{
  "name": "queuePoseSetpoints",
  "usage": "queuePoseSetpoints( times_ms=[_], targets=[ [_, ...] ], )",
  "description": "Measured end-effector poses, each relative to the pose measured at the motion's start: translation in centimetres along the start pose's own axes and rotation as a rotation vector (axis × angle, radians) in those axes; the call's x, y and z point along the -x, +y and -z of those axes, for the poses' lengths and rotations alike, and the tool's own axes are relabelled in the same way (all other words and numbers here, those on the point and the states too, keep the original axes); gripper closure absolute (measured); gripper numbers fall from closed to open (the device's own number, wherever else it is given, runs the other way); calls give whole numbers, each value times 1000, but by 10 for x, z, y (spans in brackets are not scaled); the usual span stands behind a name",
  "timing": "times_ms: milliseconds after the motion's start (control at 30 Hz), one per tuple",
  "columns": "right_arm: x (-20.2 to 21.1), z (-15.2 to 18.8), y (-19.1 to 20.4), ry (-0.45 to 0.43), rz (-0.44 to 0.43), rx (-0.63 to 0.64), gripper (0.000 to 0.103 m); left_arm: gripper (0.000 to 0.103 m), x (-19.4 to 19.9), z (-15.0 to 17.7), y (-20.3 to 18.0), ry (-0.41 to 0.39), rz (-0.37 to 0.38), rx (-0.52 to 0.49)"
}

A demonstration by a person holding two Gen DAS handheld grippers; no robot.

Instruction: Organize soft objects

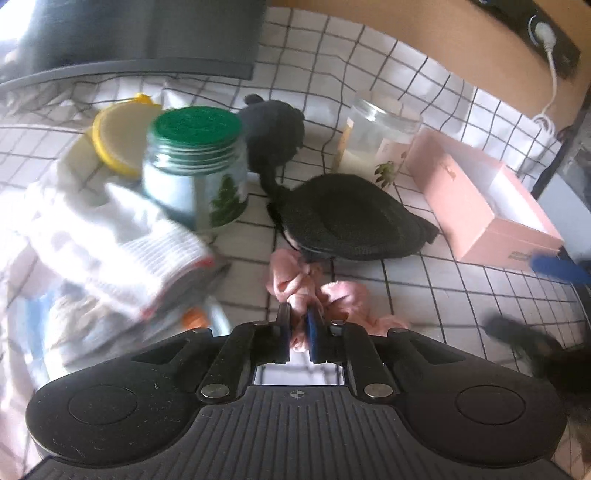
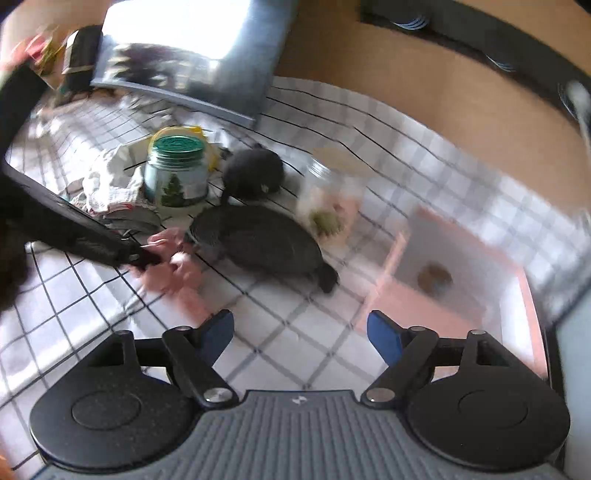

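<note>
A pink scrunchie [image 1: 295, 284] lies on the checked cloth, and my left gripper [image 1: 298, 314] is shut on its near side. From the right wrist view the same left gripper [image 2: 147, 258] reaches in from the left onto the pink scrunchie [image 2: 177, 275]. Behind it lie a flat black pad [image 1: 351, 218] and a dark plush toy [image 1: 273, 136]. A white sock [image 1: 122, 240] lies at the left. My right gripper [image 2: 301, 332] hovers open over bare cloth, nothing between its fingers. The open pink box [image 2: 454, 273] sits to its right.
A jar with a green lid [image 1: 195, 162], a yellow-lidded item [image 1: 118, 136] and a clear glass jar [image 1: 376, 144] stand among the soft things. A grey appliance [image 1: 147, 33] stands at the back. A power strip with a white plug [image 1: 546, 33] sits on the far ledge.
</note>
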State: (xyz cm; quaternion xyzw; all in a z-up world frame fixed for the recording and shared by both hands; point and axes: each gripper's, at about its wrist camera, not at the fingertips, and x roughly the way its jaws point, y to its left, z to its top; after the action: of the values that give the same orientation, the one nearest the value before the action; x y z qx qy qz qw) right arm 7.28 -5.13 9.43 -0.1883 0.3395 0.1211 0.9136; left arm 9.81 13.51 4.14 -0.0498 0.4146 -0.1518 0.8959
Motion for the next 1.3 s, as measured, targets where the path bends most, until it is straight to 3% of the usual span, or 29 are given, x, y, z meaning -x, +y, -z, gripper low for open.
queuePoseSetpoints(
  times_ms=[67, 200, 367, 467, 633, 767, 900, 967, 1167, 1300],
  targets=[
    [-14, -10, 12, -3, -6, 79, 39, 92, 16, 6, 8, -14, 9, 22],
    [-41, -22, 38, 5, -48, 190, 46, 92, 46, 15, 19, -38, 23, 43],
    [-56, -29, 60, 11, -61, 267, 48, 92, 71, 22, 32, -62, 28, 72],
    [-52, -35, 63, 29, -135, 251, 47, 92, 76, 23, 42, -65, 21, 100],
    [-45, -50, 38, 76, -270, -38, 34, 92, 82, 18, 55, -79, 40, 129],
    [-53, -65, 21, 89, -210, -288, 27, 92, 80, 16, 55, -74, 66, 115],
    [-74, -69, 10, 195, -121, -549, 27, 92, 81, 14, 52, -82, 99, 76],
    [-82, -63, 5, 223, -115, -660, 27, 92, 87, 11, 53, -100, 110, 51],
    [-108, -52, 10, 253, -32, -730, 25, 92, 96, 4, 70, -114, 112, 42],
    [-113, -52, 10, 187, -67, -810, 25, 92, 91, 7, 82, -74, 112, 42]
  ],
)
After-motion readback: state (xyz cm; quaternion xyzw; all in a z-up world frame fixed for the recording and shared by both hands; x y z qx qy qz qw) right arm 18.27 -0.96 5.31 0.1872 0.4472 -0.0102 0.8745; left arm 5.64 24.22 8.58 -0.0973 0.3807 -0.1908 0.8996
